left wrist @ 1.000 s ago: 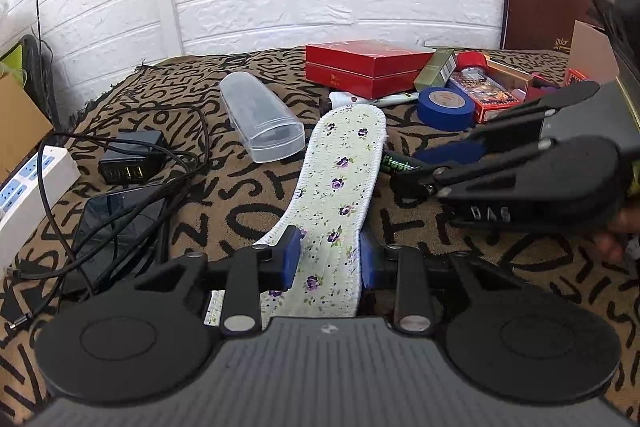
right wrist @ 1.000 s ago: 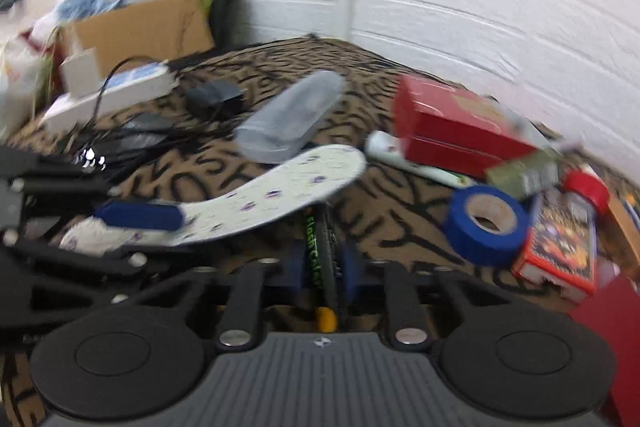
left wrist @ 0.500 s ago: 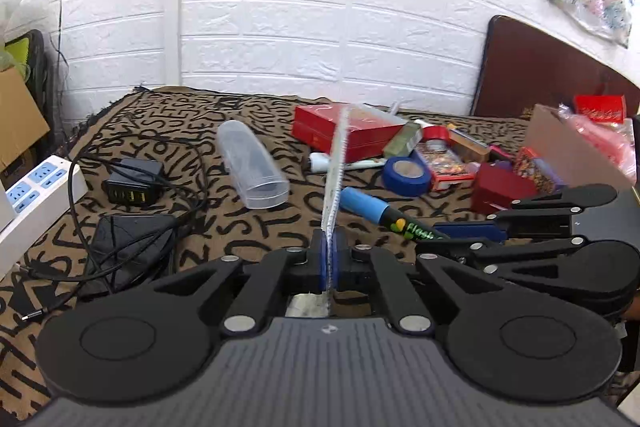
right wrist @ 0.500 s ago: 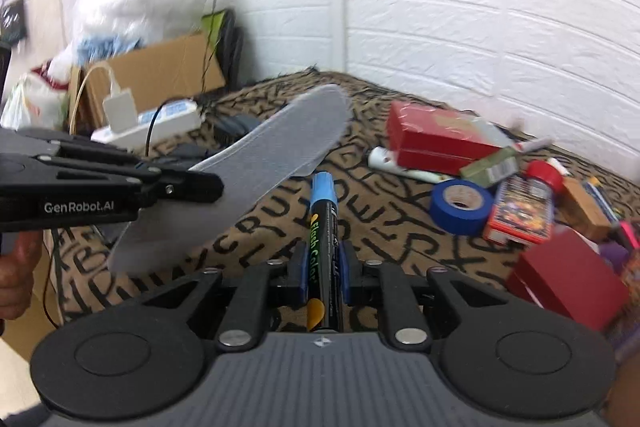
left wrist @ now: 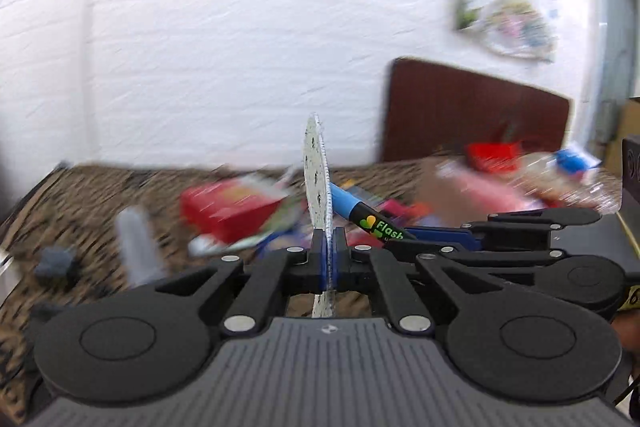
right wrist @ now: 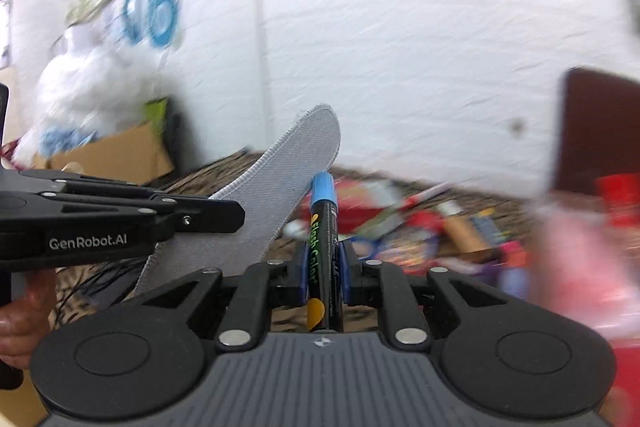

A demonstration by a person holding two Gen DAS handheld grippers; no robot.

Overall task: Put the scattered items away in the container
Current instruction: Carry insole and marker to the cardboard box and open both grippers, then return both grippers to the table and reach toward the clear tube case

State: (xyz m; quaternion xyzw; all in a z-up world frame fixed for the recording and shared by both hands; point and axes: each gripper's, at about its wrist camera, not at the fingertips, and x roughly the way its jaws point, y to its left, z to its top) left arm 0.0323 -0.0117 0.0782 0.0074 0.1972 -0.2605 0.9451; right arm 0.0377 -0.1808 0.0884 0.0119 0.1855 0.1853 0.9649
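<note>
Insole (left wrist: 317, 171) and marker pen (right wrist: 323, 251) were both off the patterned bedspread (left wrist: 100, 195) and in your grip, so the step in hand looked like the carry toward the container. Your left gripper (left wrist: 329, 247) was clamped narrow on the insole, which stood on edge between its pads and rose up and ahead of the fingertips. Your right gripper (right wrist: 323, 259) was pinched on the black barrel of the marker, whose blue cap pointed forward past the fingertips.

From the right wrist view, the left gripper sat to the left and a little ahead, with the insole's grey underside fanning up beside the marker's cap, near it, though touching or not could not be told. From the left wrist view, the right gripper lay just to the right, its marker angled across behind the insole.

Both grippers pointed a little below level, side by side and close together. Your left hand (right wrist: 24, 307) showed under its handle.

Ahead and to the right lay a blurred heap of red boxes and packets; which of these was the container could not be made out. Next you would probably need to bring each gripper over the container's mouth, keep them apart, then let go one at a time.
</note>
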